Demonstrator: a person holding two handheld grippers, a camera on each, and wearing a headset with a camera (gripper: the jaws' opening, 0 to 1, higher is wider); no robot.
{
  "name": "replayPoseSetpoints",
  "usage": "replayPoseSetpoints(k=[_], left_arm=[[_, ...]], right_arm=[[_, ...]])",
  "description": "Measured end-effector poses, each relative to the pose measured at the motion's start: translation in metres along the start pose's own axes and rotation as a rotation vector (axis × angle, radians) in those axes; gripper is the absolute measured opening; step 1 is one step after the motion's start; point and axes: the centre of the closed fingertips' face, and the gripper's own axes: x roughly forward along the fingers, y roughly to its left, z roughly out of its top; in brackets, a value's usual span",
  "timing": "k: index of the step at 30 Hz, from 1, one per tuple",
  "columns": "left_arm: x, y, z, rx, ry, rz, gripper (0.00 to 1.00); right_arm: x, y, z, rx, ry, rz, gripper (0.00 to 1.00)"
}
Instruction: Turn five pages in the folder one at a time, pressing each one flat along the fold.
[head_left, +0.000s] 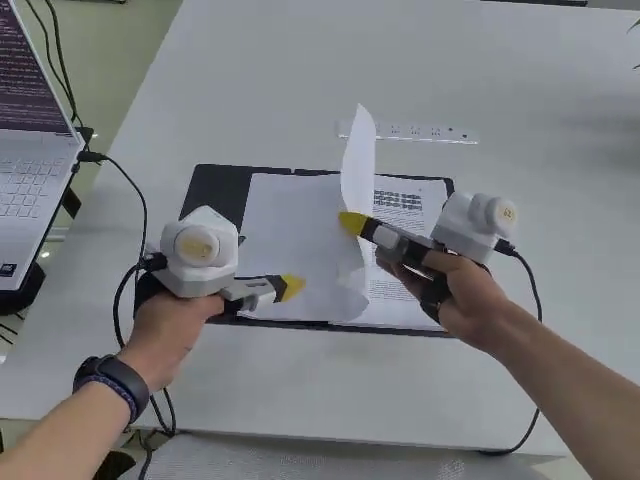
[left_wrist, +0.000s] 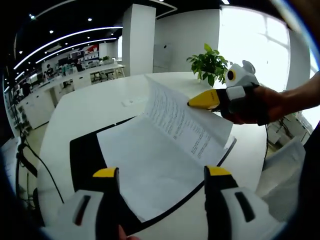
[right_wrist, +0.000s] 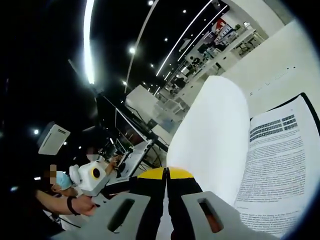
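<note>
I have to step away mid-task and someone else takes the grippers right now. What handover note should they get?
Right gripper: shut on the lifted page, which stands roughly upright above the fold, mid-turn.
Left gripper: open, holding nothing, low over the near edge of the left-hand sheet.
Folder: lies open on the white table, with a printed page exposed on the right.
Done: this page is picked up. The count of turned pages cannot be told from here.
Left: lay it over to the left, press it flat along the fold, then continue to five.
</note>
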Motion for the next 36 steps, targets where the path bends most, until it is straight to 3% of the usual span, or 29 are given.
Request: replayPoseSetpoints(k=[9, 21, 36], left_arm=[[-0.025, 0.022, -0.015, -0.026, -0.001, 0.045, 0.69], [-0.041, 0.044, -0.032, -0.080, -0.007, 0.076, 0.69], [-0.035, 0.053, -0.045, -0.157, -0.014, 0.079, 0.69]], right_arm=[[0.035, 0.019, -0.025, 0.011, 0.054, 0.049, 0.00], [0.075, 0.019, -0.062, 0.078, 0.125, 0.027, 0.00], [0.117, -0.010, -0.116, 0.175, 0.217, -0.086, 0.00]])
